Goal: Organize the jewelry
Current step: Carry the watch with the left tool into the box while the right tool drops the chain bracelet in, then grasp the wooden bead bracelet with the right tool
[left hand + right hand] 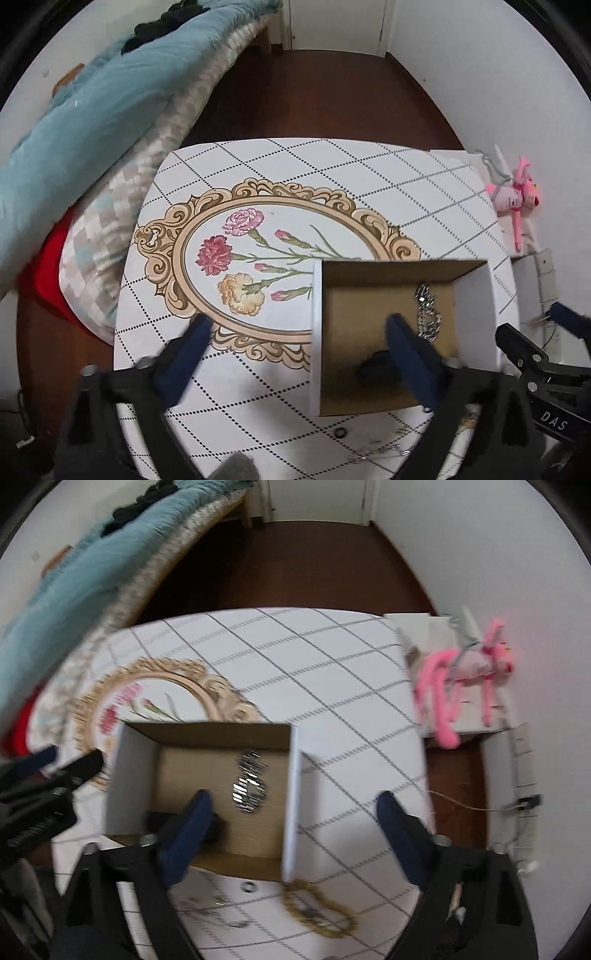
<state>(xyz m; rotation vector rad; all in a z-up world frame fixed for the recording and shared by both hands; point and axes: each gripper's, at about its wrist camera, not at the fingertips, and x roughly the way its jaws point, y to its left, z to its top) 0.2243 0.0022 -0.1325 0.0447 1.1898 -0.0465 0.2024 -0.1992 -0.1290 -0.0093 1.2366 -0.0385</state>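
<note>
An open cardboard box (388,295) with white outer walls sits on the patterned table; it also shows in the right wrist view (133,753). Inside lie a silver chain (428,314) (249,782) and a dark item (373,369) (218,825). In front of the box on the table lie a gold bracelet (319,910), a small ring (340,432) (249,886) and a thin silver chain (218,915). My left gripper (299,332) is open and empty, its right finger over the box. My right gripper (291,808) is open and empty above the box's right wall.
The table (295,177) has a flower-and-frame print. A bed with a teal quilt (92,110) lies to the left. A pink plush toy (465,672) sits on a white stand at right, with cables (517,808) below it. Dark wood floor lies beyond.
</note>
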